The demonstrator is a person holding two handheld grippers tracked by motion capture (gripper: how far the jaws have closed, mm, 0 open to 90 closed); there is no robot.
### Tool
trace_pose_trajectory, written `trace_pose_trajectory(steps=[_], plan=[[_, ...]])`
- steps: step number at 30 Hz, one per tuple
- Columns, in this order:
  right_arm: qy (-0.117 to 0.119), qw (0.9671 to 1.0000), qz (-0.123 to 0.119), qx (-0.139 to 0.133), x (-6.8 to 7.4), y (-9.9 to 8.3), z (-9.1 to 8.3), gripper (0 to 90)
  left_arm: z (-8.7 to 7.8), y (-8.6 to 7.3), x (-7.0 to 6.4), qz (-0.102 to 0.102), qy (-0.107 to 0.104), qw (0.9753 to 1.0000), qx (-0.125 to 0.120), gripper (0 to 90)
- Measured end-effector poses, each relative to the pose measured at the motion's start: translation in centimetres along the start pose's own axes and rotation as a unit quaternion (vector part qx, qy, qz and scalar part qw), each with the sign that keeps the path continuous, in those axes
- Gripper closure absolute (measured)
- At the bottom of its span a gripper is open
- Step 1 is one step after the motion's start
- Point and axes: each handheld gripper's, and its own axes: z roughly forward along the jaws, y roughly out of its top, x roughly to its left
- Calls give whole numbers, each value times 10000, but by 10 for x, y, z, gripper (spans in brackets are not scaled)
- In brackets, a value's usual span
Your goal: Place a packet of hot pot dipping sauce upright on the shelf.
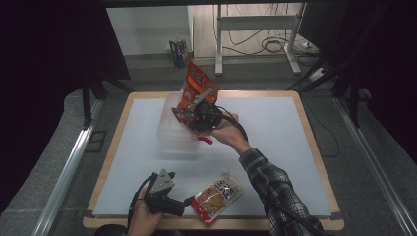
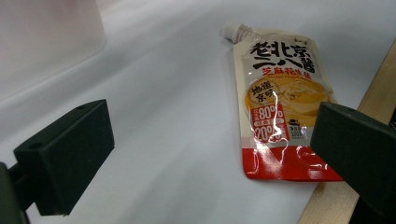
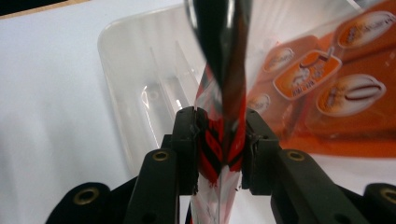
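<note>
The right tongs (image 1: 189, 114) are clamped on the edge of an orange snack bag (image 1: 193, 84). They hold it up over the clear plastic box (image 1: 169, 132) in the middle of the frame in the high view. In the right gripper view the bag's edge (image 3: 219, 149) is pinched tight between the two black jaws, and the box (image 3: 135, 84) sits just behind and below.

It looks like the bag is going into the box. To do this well, bring the bag low and lay it down flat inside the walls before letting go, so it does not flop over the rim.

The left tongs (image 1: 189, 200) are apart and hold nothing. They wait at the bottom of the frame, just beside a sauce pouch (image 1: 218, 195) with a spout, which lies flat on the white tabletop (image 1: 275, 142) near the wooden edge. That pouch will likely be picked up after.
</note>
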Motion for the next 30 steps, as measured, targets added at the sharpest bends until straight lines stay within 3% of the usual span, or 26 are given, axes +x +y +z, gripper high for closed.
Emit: trace_pose_trajectory(steps=[21, 25, 30], plan=[[56, 9995, -214, -242, 11, 18, 26, 692, 1, 0, -1, 61, -16, 10000, 40, 0], [148, 9996, -244, -67, 8, 12, 34, 680, 1, 0, -2, 78, -22, 9999, 59, 0], [179, 9997, 52, -137, 3, 11, 28, 549, 2, 0, -3, 113, -19, 9999, 85, 0]])
